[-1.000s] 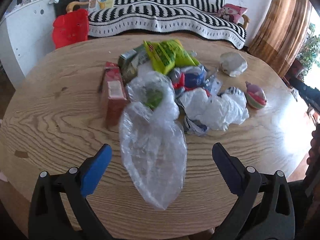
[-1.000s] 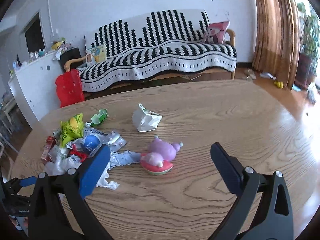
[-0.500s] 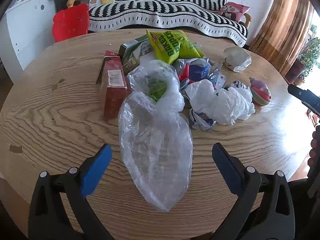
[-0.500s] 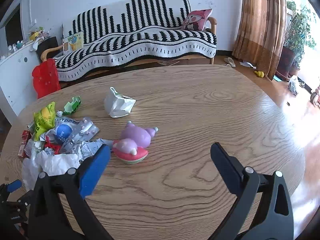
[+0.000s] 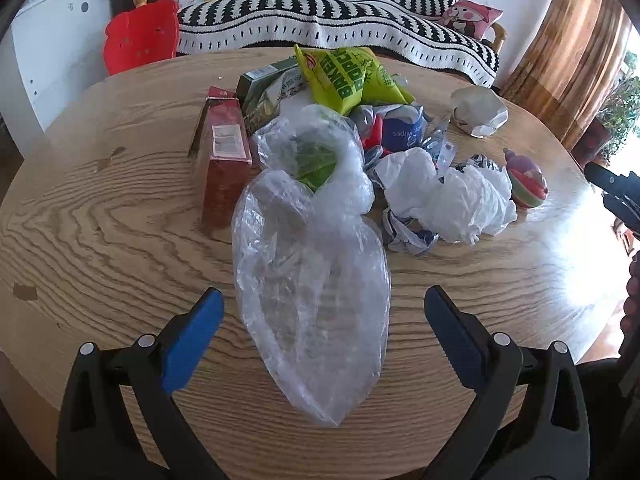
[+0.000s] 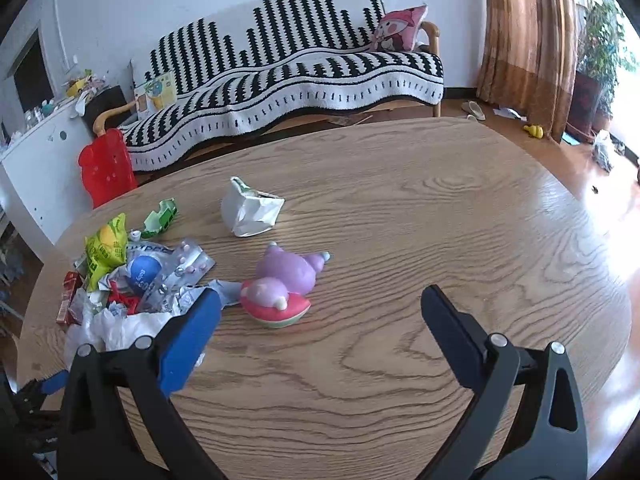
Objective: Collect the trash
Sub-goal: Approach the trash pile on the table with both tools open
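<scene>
My left gripper and right gripper both gape, holding nothing. A crinkly clear plastic bag lies lengthwise toward me near the wooden table's near edge.

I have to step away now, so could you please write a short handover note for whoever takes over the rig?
Left gripper: open, empty, lined up on the clear plastic bag lying on the wooden table.
Right gripper: open, empty, above the table near the purple plush toy.
Trash pile sits beyond the bag; a crumpled white carton lies apart.
Done: nothing collected.
Left: everything.
</scene>
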`<control>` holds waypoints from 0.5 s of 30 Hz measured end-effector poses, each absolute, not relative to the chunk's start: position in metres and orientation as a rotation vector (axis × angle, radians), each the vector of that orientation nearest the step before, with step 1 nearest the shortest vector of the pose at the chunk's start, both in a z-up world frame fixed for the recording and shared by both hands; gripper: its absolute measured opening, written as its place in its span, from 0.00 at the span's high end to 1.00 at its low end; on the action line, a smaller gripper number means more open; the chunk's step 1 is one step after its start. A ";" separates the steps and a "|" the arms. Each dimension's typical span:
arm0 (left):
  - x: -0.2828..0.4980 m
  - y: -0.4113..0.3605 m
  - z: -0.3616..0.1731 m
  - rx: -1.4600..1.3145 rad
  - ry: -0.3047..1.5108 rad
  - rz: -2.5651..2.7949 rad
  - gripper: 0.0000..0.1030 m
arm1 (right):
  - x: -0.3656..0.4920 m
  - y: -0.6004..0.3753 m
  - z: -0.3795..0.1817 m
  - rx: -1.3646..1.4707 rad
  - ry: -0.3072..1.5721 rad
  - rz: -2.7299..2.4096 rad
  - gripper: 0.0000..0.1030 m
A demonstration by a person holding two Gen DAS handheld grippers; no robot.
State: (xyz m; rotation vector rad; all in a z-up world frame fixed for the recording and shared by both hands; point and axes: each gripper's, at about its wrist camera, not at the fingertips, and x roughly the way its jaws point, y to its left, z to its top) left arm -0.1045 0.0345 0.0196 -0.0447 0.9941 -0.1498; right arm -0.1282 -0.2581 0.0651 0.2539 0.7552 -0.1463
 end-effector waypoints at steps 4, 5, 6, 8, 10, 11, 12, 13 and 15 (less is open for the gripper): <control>-0.102 0.035 0.016 -0.044 0.997 -0.149 0.05 | -0.128 -0.266 0.062 0.302 0.758 -0.159 0.06; -0.101 0.035 0.016 -0.044 0.998 -0.149 0.05 | -0.127 -0.268 0.062 0.313 0.760 -0.160 0.06; -0.100 0.035 0.015 -0.044 0.998 -0.148 0.05 | -0.127 -0.269 0.061 0.320 0.761 -0.160 0.06; -0.099 0.034 0.015 -0.046 1.002 -0.151 0.05 | -0.126 -0.271 0.060 0.329 0.765 -0.162 0.06; -0.099 0.034 0.014 -0.046 1.004 -0.151 0.05 | -0.125 -0.272 0.058 0.337 0.769 -0.158 0.06; -0.098 0.034 0.013 -0.045 1.007 -0.151 0.05 | -0.125 -0.272 0.058 0.339 0.770 -0.156 0.06; -0.098 0.034 0.012 -0.045 1.008 -0.150 0.05 | -0.125 -0.271 0.058 0.339 0.771 -0.153 0.06; -0.097 0.033 0.012 -0.046 1.009 -0.150 0.05 | -0.125 -0.271 0.057 0.339 0.770 -0.151 0.06; -0.096 0.034 0.011 -0.050 1.013 -0.152 0.05 | -0.125 -0.271 0.058 0.338 0.767 -0.148 0.06</control>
